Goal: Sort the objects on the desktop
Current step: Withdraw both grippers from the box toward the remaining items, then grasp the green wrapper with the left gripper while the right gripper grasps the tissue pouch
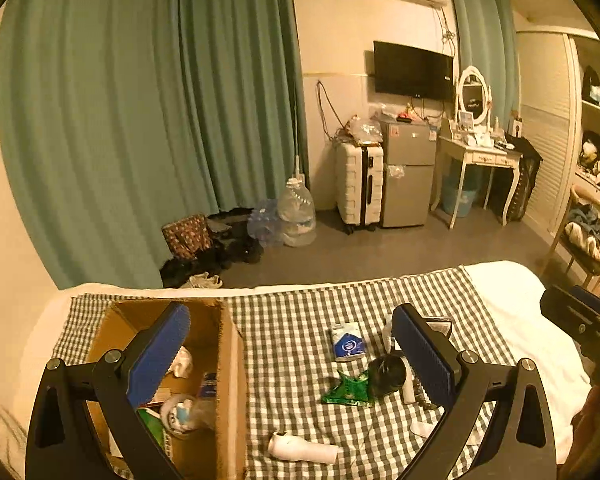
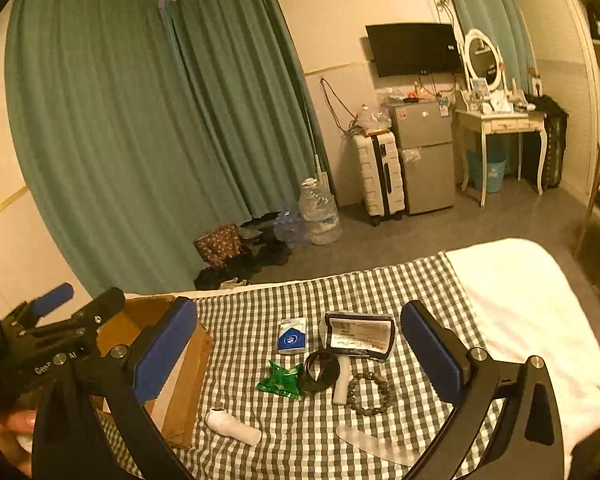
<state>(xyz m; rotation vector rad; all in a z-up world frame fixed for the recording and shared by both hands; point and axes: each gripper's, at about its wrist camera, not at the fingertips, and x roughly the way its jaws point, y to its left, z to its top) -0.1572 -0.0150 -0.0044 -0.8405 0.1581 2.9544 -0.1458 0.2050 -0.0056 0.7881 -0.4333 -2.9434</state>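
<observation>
L gripper (image 1: 292,360): wide open, empty, over box (image 1: 228,380).
R gripper (image 2: 300,356): wide open, empty.
Bracelet (image 2: 371,394): near right on cloth (image 2: 260,312).

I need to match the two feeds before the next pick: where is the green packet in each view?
Left wrist: green packet lies right of centre, low on the checked cloth, touching the black ring's left side.
Right wrist: green packet sits just left of centre, low, again left of the black ring.
Shared landmark: the blue tissue pack just beyond it.
</observation>
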